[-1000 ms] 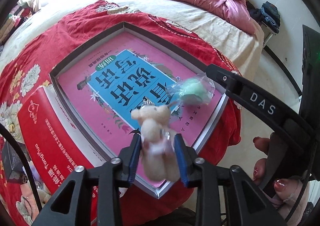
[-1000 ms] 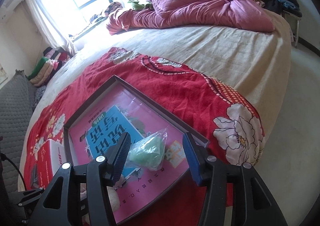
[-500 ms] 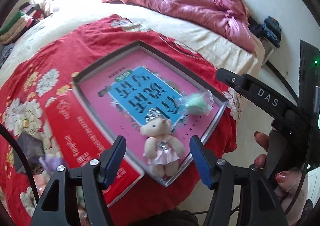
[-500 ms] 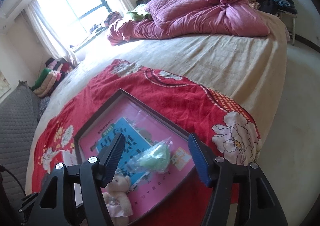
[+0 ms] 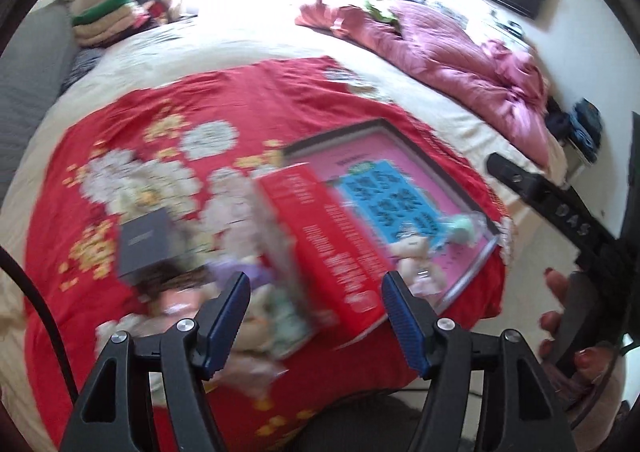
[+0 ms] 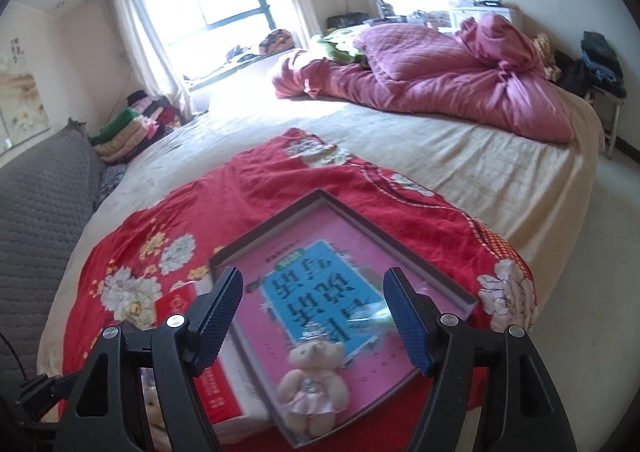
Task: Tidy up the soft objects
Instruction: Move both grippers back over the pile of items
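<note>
Your red floral blanket (image 6: 256, 203) covers a cream bed (image 6: 460, 155). The shallow tray (image 6: 384, 230) holds the bear (image 6: 312, 384) and bagged green toy (image 5: 460, 228). Your left gripper (image 5: 316, 316) and right gripper (image 6: 312, 312) have just been opening; both gape empty.

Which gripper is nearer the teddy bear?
Right. The teddy bear lies in the tray just ahead of the open right gripper; the open left gripper hovers off to the side, over the red box.
</note>
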Demonstrator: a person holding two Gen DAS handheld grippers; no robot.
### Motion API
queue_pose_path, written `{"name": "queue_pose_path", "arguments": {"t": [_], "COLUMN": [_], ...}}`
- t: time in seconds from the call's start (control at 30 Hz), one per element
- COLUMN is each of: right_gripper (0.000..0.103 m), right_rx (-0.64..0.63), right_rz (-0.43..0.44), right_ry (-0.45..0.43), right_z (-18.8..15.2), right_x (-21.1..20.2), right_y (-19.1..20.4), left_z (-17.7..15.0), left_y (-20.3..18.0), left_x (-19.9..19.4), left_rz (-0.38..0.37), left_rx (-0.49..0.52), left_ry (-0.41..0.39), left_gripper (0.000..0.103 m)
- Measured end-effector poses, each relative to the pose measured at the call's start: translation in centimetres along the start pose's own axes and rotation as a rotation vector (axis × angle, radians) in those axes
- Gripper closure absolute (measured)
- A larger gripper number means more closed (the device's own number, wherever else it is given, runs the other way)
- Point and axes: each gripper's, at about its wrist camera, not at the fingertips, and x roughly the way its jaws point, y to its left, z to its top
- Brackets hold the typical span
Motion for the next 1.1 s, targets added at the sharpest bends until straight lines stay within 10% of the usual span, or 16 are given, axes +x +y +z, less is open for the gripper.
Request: {"name": "queue_pose_path", "arguments": {"t": [0.47,1.1], "right_gripper": [0.029,0.029], "right_rx": [-0.151,-0.329], "right_rz": [0.100,0.167], "right_ry": [-0.034,0.011], "right_z": [-0.9,-4.4], "right_x": [-3.8,-5.0], "right_y": [9.5,15.5], "left_z": [-4.1,-7.9], "left_y": [11.6,17.1], "left_x": [-5.1,-6.4], "left_rz": [0.080,0.167], "left_rx": [-0.217,-0.299], "left_ry": [-0.042,-0.021], "left_gripper": [0.035,0.035]}}
